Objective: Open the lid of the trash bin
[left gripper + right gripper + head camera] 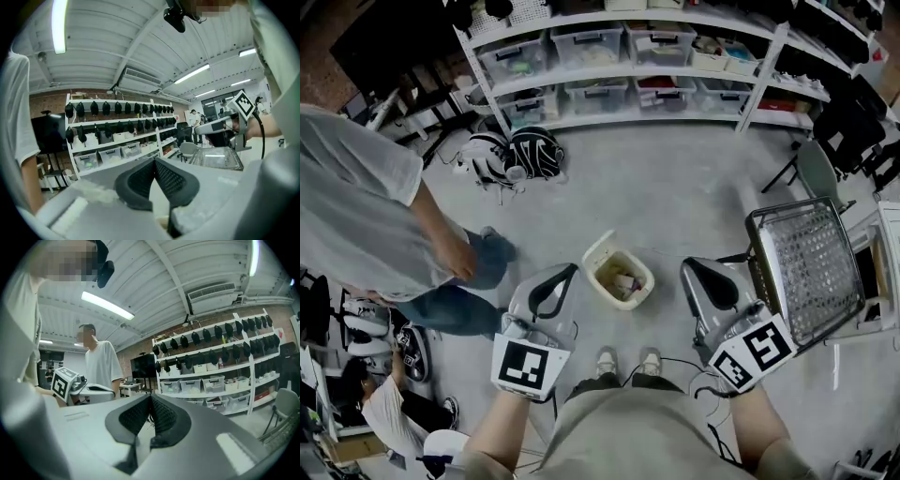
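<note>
Currently, the bin (pixel 620 277) stands on the floor (pixel 675 187) at the centre of the head view, at 12 o'clock from the wearer's shoes (pixel 625 360). Its lid (pixel 598 251) is raised at the 10 o'clock edge, and the inside is exposed with some rubbish in it.

Left gripper (pixel 570 272) is at 9 o'clock of the bin, near it but apart. In its own view, the left gripper (pixel 153 161) has its jaws meeting at the tips with nothing between them.

Right gripper (pixel 694 270) is at 3 o'clock of the bin, also apart from it. Its own view shows the right gripper (pixel 150 399) likewise closed tip to tip and empty.

A bystander (pixel 356 206) stands at 9 o'clock. Shelves (pixel 628 56) with storage boxes run along 12 o'clock, helmets (pixel 520 155) lie on the floor at 11 o'clock, and a wire rack (pixel 806 267) sits at 3 o'clock.
</note>
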Action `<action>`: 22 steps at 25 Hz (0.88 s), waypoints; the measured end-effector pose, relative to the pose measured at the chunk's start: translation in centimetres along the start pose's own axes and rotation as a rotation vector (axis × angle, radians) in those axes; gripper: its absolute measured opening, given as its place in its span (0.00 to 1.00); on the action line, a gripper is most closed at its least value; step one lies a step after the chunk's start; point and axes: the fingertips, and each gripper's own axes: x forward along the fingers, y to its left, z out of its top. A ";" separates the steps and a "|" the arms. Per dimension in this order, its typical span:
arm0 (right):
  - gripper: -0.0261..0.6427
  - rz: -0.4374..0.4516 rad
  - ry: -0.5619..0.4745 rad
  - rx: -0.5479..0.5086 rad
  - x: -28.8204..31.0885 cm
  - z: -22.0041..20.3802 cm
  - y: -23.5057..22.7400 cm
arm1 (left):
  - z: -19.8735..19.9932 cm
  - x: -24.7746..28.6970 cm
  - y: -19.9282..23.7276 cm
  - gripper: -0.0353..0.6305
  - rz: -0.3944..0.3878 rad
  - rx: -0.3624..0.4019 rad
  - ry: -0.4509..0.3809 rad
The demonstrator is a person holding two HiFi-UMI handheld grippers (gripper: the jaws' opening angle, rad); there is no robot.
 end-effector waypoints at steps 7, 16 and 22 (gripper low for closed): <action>0.04 0.003 -0.041 -0.098 -2.2 3.4 2.1 | 3.4 -2.0 -1.2 0.06 -0.008 0.060 -0.059; 0.04 0.048 -0.052 -0.158 -3.4 4.6 1.9 | 4.8 -1.9 -2.1 0.06 0.060 0.045 -0.074; 0.04 0.091 -0.062 -0.150 -3.6 5.1 0.6 | 5.6 -1.2 -2.3 0.06 0.109 0.042 -0.081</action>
